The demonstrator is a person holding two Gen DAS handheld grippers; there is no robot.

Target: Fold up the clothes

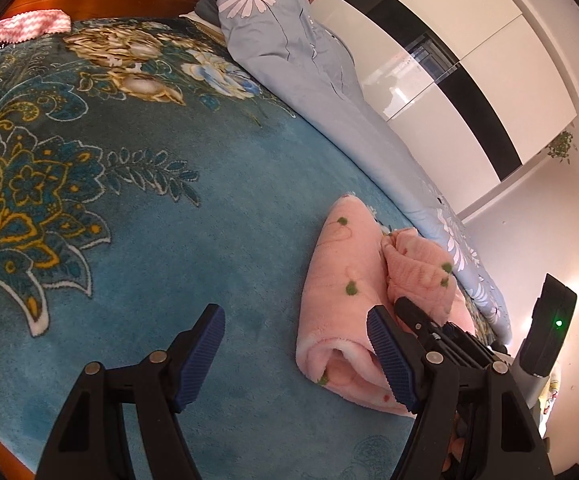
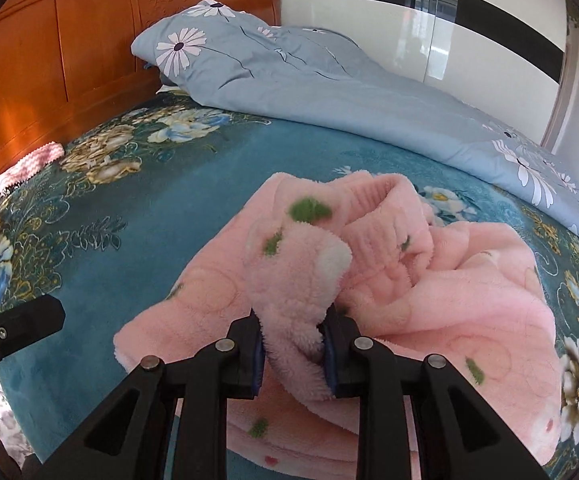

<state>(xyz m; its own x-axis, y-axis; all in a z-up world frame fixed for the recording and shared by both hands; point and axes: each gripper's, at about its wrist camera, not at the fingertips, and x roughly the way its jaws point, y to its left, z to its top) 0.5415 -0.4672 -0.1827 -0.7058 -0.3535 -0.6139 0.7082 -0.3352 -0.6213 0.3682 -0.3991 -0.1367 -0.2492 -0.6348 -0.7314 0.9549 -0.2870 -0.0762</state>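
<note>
On bed point(image 2: 137, 216), one pink garment point(image 2: 469, 280), two grippers point(image 2: 293, 344)

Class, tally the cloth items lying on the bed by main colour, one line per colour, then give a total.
Pink: 2, fleece garment and knitted cloth
Teal: 1, floral blanket
Pale blue: 1, daisy quilt
Total: 4

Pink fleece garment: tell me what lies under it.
The pink fleece garment lies on the teal floral blanket, which shows all around it. Anything beneath its folds is covered. The right gripper pinches one bunched part.
</note>
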